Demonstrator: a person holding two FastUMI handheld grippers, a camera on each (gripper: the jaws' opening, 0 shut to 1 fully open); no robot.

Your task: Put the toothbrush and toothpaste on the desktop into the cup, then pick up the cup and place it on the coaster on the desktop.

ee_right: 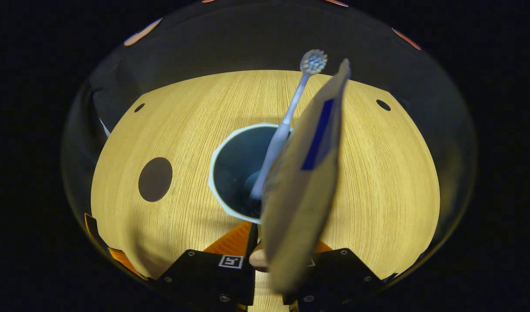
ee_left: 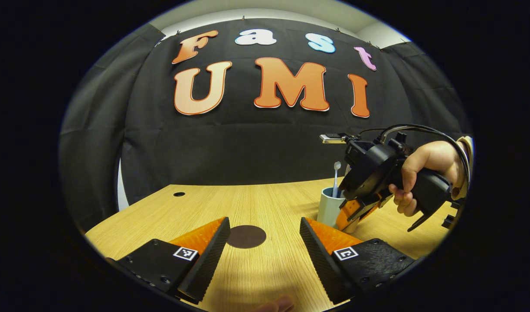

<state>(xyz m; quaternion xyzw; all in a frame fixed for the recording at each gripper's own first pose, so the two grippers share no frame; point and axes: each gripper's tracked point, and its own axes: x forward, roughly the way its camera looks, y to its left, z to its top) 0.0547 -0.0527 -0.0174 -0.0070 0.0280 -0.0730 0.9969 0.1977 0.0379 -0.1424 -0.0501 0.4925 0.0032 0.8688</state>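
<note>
So the right tongs are pinching the toothpaste near its lower end, tube pointing up and away from the camera, right over the near-right edge of the cup; the tube isn't in the cup yet as far as the right gripper view shows. The toothbrush is already standing in the cup, bristle head up, leaning toward the far side. The cup sits on the wooden table; the dark round coaster lies well apart to its left. In the left gripper view, the left tongs are spread wide with nothing between them, low over the table just short of the coaster; a hand holds the right tongs beside the cup on the right.
</note>
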